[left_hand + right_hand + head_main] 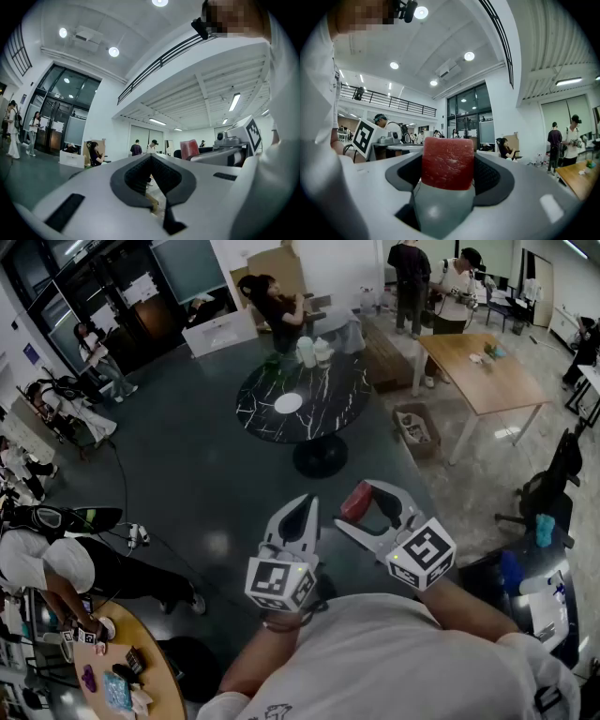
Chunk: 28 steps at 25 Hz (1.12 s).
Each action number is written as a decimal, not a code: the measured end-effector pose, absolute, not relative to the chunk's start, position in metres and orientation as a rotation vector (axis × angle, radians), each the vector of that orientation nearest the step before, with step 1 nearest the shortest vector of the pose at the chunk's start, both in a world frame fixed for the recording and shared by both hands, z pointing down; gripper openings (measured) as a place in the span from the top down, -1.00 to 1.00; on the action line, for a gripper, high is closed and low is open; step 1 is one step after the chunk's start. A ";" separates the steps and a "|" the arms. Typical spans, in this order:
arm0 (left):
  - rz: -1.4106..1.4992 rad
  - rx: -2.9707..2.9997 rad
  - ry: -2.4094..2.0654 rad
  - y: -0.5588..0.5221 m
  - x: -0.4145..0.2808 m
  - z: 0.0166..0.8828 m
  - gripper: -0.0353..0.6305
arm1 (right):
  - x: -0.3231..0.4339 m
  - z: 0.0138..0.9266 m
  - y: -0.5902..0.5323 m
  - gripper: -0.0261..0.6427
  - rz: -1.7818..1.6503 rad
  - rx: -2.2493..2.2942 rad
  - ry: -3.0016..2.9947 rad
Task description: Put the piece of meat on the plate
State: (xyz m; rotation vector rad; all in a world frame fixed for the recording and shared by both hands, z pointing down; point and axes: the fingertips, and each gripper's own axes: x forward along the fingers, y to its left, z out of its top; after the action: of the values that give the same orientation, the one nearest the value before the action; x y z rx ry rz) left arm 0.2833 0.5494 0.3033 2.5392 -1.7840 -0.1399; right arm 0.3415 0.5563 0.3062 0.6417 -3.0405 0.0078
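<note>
Dark open floor lies between you and the round black table (323, 413), where the white plate (288, 403) sits toward its left edge. Your right gripper (370, 499) is clenched on the piece of meat (447, 163), held level and well apart from the plate. Your left gripper (297, 519) is closed on nothing. The risk is likely the carry: ease your squeeze or jolt mid-walk and the cube could slip out onto the floor.

- The lower edge of the piece of meat (447, 161) is hidden behind the right tool (447, 174).
- The plate (288, 403) on the far tabletop (328, 390) is too small for detail.
</note>
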 end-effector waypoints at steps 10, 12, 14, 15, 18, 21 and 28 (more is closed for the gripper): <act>-0.136 2.524 -1.768 0.546 0.293 0.309 0.88 | 0.353 0.310 0.554 0.01 0.039 0.645 -3.036; -0.136 2.521 -1.762 0.544 0.294 0.311 0.88 | 0.353 0.312 0.552 0.01 0.046 0.642 -3.035; -0.136 2.519 -1.757 0.540 0.292 0.312 0.88 | 0.351 0.313 0.549 0.01 0.051 0.640 -3.034; -0.135 2.517 -1.758 0.538 0.290 0.313 0.88 | 0.349 0.314 0.547 0.01 0.053 0.641 -3.032; -0.133 2.507 -1.767 0.532 0.282 0.314 0.88 | 0.343 0.314 0.541 0.01 0.050 0.655 -3.025; -0.137 2.501 -1.769 0.525 0.272 0.315 0.88 | 0.334 0.313 0.533 0.01 0.044 0.661 -3.023; -0.154 2.494 -1.771 0.491 0.229 0.318 0.88 | 0.293 0.313 0.501 0.01 0.035 0.663 -3.027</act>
State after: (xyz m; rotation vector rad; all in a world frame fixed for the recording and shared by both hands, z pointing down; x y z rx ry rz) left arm 0.2295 0.4910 0.3180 2.4939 -1.7712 -0.1541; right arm 0.2931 0.5008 0.3126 0.6627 -3.0273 0.0348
